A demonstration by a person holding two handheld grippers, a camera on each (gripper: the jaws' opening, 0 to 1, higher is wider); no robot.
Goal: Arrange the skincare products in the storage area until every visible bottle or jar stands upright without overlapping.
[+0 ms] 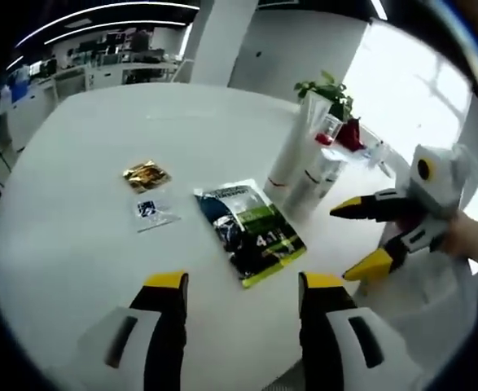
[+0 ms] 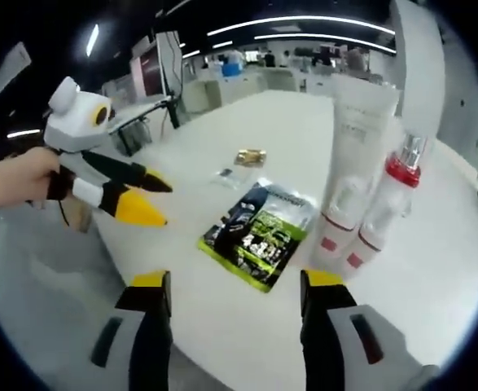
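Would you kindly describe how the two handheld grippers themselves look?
Both match. The left gripper and right gripper have black jaws with yellow tips, set in white housings with dark slots. From outside, each has a white body with a yellow-ringed round lens. No cables or sleeves are discernible.

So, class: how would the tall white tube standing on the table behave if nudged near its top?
The white tube stands tall on a narrow cap, so it would probably tip. It stands close beside the red-capped bottle, so it might knock that over too.
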